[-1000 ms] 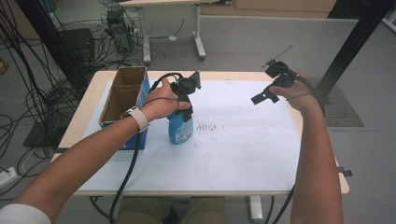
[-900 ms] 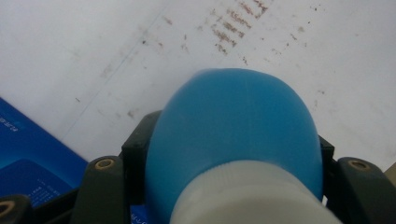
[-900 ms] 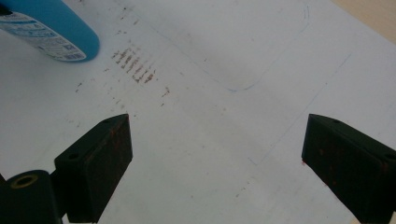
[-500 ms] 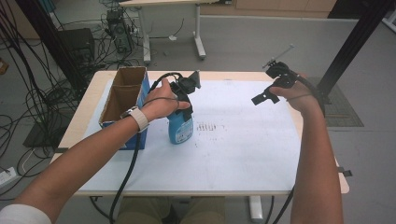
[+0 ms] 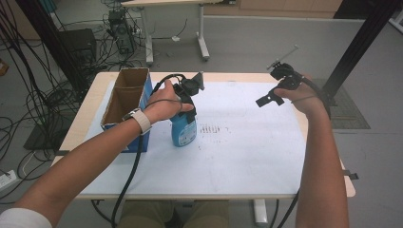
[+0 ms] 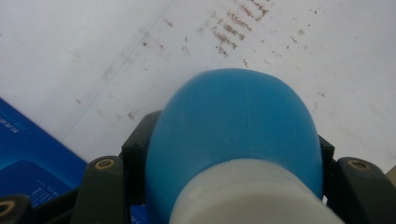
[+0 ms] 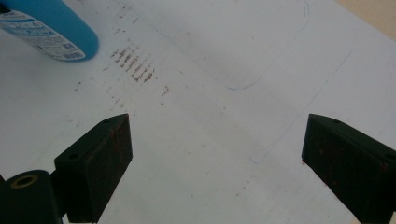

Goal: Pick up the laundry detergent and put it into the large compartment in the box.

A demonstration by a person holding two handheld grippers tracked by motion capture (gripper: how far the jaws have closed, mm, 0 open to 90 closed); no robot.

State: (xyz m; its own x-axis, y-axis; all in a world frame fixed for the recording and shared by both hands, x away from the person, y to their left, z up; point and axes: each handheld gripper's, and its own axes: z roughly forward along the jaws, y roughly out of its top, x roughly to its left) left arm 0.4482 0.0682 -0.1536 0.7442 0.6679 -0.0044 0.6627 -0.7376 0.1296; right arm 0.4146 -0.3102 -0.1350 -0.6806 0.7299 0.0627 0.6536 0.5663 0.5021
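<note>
A blue bottle with a white neck stands upright on the white sheet, left of centre. My left gripper comes down over its top and is shut on it near the neck. From the left gripper view, the bottle bulges between the two black jaws, which press both of its sides. My right gripper hovers above the sheet's far right part, apart from the bottle. Its jaws stand wide open in the right gripper view, with bare sheet between them. The bottle's base shows at that view's top left.
An open cardboard box with blue sides stands at the table's left edge, just left of the bottle. Brown smudge marks lie on the sheet right of the bottle. Cables and a second table's legs are on the floor beyond.
</note>
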